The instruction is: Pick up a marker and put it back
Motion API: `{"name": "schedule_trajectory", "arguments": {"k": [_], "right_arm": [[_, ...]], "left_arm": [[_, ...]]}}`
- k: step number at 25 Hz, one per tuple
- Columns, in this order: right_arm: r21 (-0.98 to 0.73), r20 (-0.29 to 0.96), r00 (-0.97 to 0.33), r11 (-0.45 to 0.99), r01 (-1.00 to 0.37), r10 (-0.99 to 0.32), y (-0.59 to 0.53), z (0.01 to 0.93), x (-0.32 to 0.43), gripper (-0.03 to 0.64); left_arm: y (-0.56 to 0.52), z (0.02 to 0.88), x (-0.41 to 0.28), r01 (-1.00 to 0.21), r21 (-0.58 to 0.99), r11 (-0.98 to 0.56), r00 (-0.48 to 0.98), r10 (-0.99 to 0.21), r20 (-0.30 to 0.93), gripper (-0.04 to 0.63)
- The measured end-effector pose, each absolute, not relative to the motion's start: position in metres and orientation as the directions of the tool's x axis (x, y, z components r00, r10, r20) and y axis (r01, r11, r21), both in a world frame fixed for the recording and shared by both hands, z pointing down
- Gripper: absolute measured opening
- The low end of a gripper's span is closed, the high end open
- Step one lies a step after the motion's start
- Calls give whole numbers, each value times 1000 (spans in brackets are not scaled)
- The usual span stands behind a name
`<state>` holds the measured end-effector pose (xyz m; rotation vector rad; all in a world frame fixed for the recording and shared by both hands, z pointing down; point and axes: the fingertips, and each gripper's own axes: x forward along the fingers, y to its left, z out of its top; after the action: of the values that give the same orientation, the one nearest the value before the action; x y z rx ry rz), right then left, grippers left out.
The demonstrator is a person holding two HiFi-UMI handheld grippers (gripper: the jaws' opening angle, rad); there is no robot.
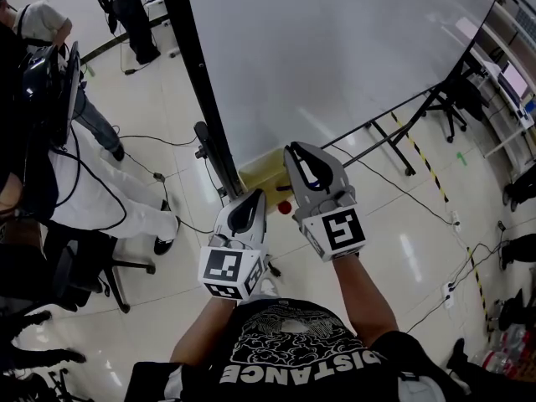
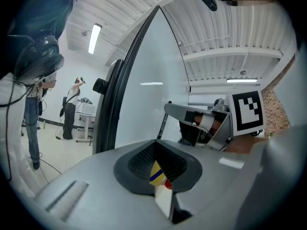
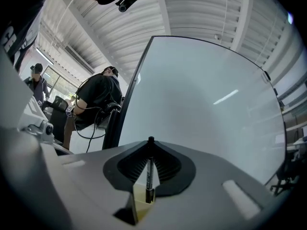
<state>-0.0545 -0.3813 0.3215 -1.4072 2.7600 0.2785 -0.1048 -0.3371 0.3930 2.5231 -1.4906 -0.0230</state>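
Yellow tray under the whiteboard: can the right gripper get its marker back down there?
Probably yes. The right gripper, shut on the marker, hangs close over the yellow tray at the foot of the whiteboard, and nothing shows between them.

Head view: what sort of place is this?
Probably an office or lab workspace: a big whiteboard on a stand, an office chair beside seated people, and cables trailing across the shiny floor.

My left tool is held close in, its jaws together with nothing gripped. My right tool reaches further forward, its jaws pinched on a thin black marker that stands upright between them. Both bare forearms extend ahead of my chest, side by side.
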Motion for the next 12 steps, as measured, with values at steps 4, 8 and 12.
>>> {"name": "schedule_trajectory", "arguments": {"k": [4, 8, 12], "right_arm": [[154, -90, -604, 588, -794, -791, -383, 329, -57, 32], [158, -79, -609, 593, -789, -789, -384, 337, -58, 32], [162, -53, -605, 590, -791, -795, -386, 351, -57, 32]], "left_arm": [[-336, 393, -105, -865, 189, -464, 486, -869, 95, 5], [-336, 393, -105, -866, 189, -462, 485, -870, 94, 5], [-335, 396, -106, -868, 191, -458, 481, -871, 98, 5]]}}
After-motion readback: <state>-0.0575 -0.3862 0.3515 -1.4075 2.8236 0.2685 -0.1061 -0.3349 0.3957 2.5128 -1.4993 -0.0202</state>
